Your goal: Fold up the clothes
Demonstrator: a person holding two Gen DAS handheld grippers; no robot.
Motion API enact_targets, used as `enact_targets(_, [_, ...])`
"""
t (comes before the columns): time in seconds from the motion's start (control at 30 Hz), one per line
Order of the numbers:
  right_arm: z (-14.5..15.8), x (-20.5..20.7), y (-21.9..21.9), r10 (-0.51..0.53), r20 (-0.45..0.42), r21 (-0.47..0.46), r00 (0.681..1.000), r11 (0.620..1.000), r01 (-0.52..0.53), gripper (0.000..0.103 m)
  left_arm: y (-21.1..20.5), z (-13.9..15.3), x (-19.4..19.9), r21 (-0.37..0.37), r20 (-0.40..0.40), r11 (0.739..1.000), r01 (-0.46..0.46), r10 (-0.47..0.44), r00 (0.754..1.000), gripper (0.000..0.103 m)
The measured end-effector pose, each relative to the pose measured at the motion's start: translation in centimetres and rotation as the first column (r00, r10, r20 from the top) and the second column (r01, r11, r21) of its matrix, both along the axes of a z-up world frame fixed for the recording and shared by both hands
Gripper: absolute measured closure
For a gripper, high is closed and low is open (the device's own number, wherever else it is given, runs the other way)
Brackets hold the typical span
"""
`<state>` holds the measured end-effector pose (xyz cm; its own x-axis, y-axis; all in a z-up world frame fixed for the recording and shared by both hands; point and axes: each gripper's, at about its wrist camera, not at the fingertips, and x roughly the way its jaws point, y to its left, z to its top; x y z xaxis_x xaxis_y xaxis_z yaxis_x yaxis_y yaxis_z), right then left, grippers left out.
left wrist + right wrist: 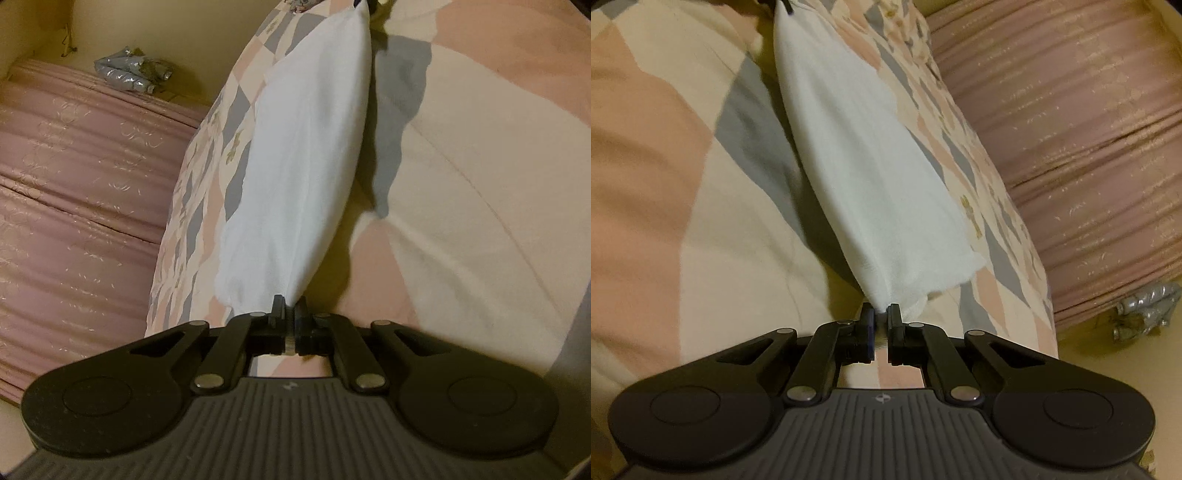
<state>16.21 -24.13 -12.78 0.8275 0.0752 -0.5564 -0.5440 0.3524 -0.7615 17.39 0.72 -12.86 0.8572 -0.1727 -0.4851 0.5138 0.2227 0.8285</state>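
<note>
- I had the left gripper [289, 308] pinched tight on one corner of the white garment [303, 158].
- The right gripper [881, 314] was clamped on the opposite corner of the same garment [871, 166].
- The cloth hung stretched between the two, its long axis running straight from one gripper to the other, above the patchwork bedspread [461, 192].
- Neither hand was nearer; I judged the coming fold depended on lowering both ends together.
- I saw no containers, only a silvery bundle [129, 72] near the wall.

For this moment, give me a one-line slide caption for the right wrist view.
Right claw shut on a corner of the white cloth, stretched taut above a patchwork bedspread.
</note>
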Motion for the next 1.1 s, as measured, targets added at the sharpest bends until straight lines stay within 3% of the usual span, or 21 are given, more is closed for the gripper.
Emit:
enact_targets(0.27, [0.1, 0.1, -0.3, -0.036, -0.001, -0.021, 0.999, 0.999, 0.036, 0.101, 0.6, 0.4, -0.9, -0.013, -0.002, 0.999, -0.033, 0.033, 0.999, 0.097])
enact_targets(0.57, [1.7, -1.0, -1.7, -0.117, -0.05, 0.051, 0.992, 0.992, 0.12, 0.1, 1.6, 1.4, -1.5, -0.094, -0.046, 0.992, -0.088, 0.084, 0.995, 0.094])
enact_targets(0.73, [4.0, -2.2, -1.9, -0.125, -0.029, 0.114, 0.992, 0.985, 0.127, 0.096, 2.8, 3.2, -2.8, -0.178, -0.07, 0.971, -0.16, 0.149, 0.986, 0.087])
enact_targets(0.83, [5.5, -2.2, -1.3, -0.113, 0.005, 0.168, 0.994, 0.98, 0.11, 0.092, 4.1, 4.7, -3.0, -0.274, -0.089, 0.938, -0.211, 0.194, 0.977, 0.087])
enact_targets(0.97, [6.8, -0.2, -0.1, -0.099, 0.046, 0.285, 0.994, 0.955, 0.082, 0.083, 5.8, 6.4, -1.5, -0.429, -0.137, 0.865, -0.26, 0.223, 0.965, 0.082])
enact_targets(1.1, [7.2, 4.5, 1.3, -0.097, -0.064, 0.47, 0.993, 0.875, 0.116, 0.083, 7.0, 8.4, 1.2, -0.568, -0.195, 0.778, -0.268, 0.189, 0.962, 0.082])
